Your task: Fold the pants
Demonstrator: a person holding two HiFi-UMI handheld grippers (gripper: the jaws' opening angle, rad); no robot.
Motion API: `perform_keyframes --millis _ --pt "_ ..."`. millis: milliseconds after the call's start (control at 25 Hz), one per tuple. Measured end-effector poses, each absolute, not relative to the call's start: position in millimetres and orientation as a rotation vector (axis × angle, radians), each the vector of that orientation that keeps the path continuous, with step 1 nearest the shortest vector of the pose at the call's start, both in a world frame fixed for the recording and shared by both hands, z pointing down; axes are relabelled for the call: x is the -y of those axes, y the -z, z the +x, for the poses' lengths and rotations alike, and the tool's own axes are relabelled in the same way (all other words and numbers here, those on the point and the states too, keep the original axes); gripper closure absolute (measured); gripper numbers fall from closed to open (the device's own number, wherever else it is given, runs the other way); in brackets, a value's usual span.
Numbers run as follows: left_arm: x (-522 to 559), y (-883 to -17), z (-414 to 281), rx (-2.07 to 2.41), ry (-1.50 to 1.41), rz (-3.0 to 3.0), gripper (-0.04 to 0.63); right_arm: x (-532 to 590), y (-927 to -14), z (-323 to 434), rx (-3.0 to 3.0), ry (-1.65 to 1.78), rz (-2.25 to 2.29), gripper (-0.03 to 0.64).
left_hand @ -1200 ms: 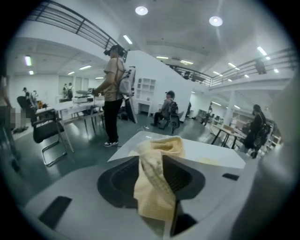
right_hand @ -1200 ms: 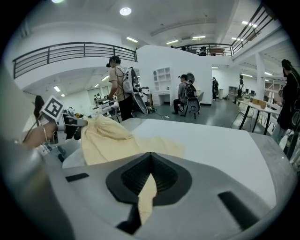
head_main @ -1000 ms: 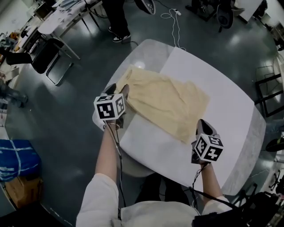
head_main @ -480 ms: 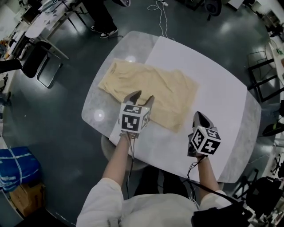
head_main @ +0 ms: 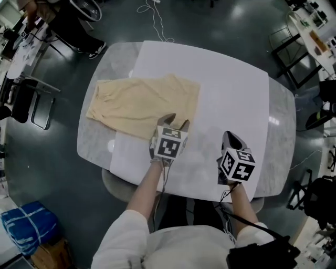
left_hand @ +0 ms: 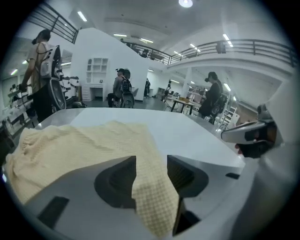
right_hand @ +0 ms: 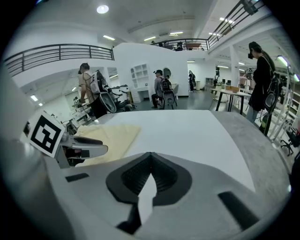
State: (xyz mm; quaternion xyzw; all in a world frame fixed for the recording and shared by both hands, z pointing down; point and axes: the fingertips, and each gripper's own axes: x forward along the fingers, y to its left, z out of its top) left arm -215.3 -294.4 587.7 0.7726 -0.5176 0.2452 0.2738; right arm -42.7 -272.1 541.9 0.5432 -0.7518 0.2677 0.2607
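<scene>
Spread flat toward the 10 o'clock part of the grey table [head_main: 278, 136]: pale yellow pants [head_main: 139, 102], lying partly on the white sheet [head_main: 231, 89] and partly, out at 9 o'clock, on bare tabletop. Clamped on the cloth's corner at 4 o'clock with the left gripper [head_main: 176, 121], held low over the sheet at about 6 o'clock from the table's middle. Seen along that left gripper [left_hand: 151, 161] in its own view: a strip of waffle-textured pants [left_hand: 84, 145] running straight in between the two jaws and filling the gap, pinched from both sides, with the rest of the fabric fanning away toward 10 o'clock. Off at 3 o'clock from there, well apart from the cloth, the right gripper [head_main: 227, 136], hanging over plain white sheet. In the right gripper view, jaws of the right gripper [right_hand: 151, 154] brought together at the tips, nothing caught between them, only sheet showing through the narrow slit below; pants [right_hand: 110, 136] lying far off at 10 o'clock, beside the left gripper [right_hand: 86, 150]. Beyond the table, at 9 o'clock on the dark floor, a chair [head_main: 31, 105]; at 12 o'clock, a loose white cable [head_main: 152, 13]; at 7 o'clock, a blue bundle [head_main: 26, 231].
</scene>
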Motion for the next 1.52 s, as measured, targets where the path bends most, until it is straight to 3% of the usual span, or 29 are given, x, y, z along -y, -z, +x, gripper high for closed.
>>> perform_keyframes --millis 280,760,1000,1280,1360,1520 --pt "306.0 -608.6 -166.9 1.350 -0.829 2.086 0.394 262.1 -556.7 7.6 1.991 -0.782 1.501 0.624" --pt "311.9 -632.7 -155.1 1.380 -0.969 1.977 0.397 266.6 -570.6 38.6 2.002 -0.843 1.504 0.624" --pt "316.3 -636.6 -160.2 1.419 -0.999 1.929 0.471 273.1 -576.5 43.6 2.011 -0.851 1.491 0.624" --pt "316.9 -638.6 -162.0 1.416 -1.041 1.916 0.485 278.4 -582.1 37.6 2.022 -0.862 1.471 0.624" --pt "317.0 -638.0 -165.8 1.440 -1.028 1.889 0.551 279.2 -582.2 36.1 2.025 -0.861 1.466 0.624" --pt "316.9 -637.4 -167.8 1.426 -1.011 1.889 0.559 282.7 -580.7 32.1 2.031 -0.853 1.458 0.624"
